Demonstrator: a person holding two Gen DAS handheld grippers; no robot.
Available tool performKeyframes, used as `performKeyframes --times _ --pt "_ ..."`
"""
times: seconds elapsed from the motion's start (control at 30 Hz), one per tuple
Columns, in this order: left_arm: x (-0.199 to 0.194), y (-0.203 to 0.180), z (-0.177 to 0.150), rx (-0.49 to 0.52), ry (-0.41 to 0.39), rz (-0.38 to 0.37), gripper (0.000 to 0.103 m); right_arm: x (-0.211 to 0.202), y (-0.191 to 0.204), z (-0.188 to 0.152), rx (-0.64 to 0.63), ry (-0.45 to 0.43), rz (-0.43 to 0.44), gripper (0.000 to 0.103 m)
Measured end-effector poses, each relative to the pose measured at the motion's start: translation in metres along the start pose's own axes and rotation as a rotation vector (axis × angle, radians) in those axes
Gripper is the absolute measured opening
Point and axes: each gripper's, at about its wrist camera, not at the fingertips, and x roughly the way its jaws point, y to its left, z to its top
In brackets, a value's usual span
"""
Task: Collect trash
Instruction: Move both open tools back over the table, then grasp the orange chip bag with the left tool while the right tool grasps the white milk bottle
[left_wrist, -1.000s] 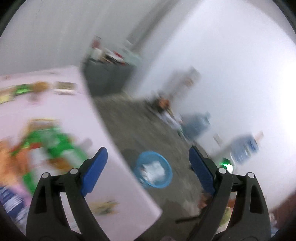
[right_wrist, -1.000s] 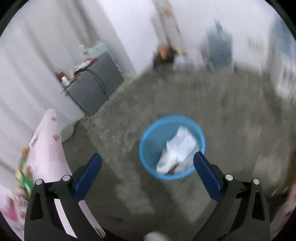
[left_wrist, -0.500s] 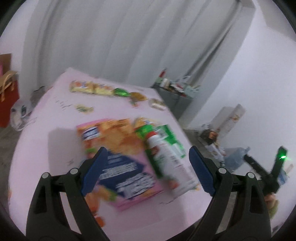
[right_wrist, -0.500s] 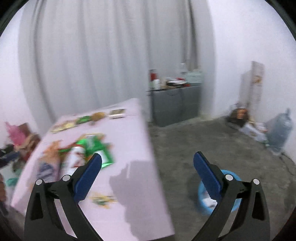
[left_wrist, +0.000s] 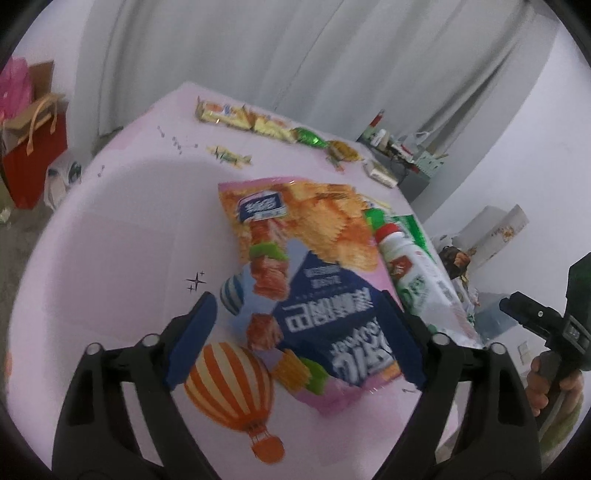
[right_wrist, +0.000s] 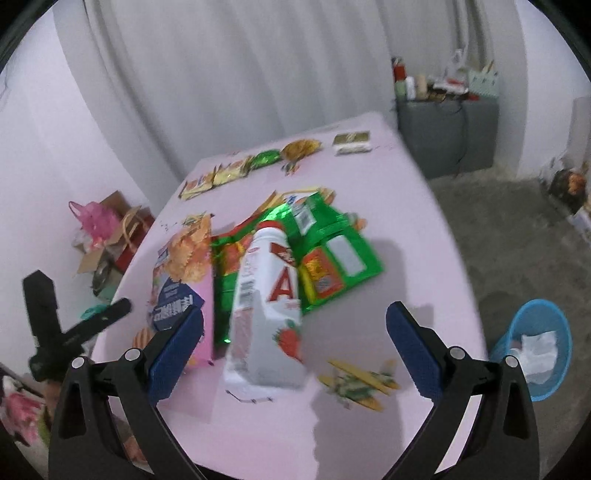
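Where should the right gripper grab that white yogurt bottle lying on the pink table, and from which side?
Probably across the white bottle's straight middle, coming down from above with the right gripper. It lies on its side, red cap pointing away, partly on the green bag; the open jaws already straddle it.

A pink chip bag (left_wrist: 295, 280) is laid flat, its lower end seen between the left jaws. A white bottle (right_wrist: 266, 306) is lying on a green wrapper (right_wrist: 325, 243), framed between the right jaws.
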Motion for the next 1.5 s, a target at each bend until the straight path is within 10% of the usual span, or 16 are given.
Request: performKeyframes --times 0.97,1.5 --pt "0.036 0.012 0.006 0.032 0.060 0.099 0.011 0.110 0.021 0.017 -0.013 0.313 -0.007 0.065" --pt "0.011 0.014 0.004 -0.170 0.022 -0.247 0.015 0.113 0.027 0.011 -0.018 0.282 -0.024 0.059"
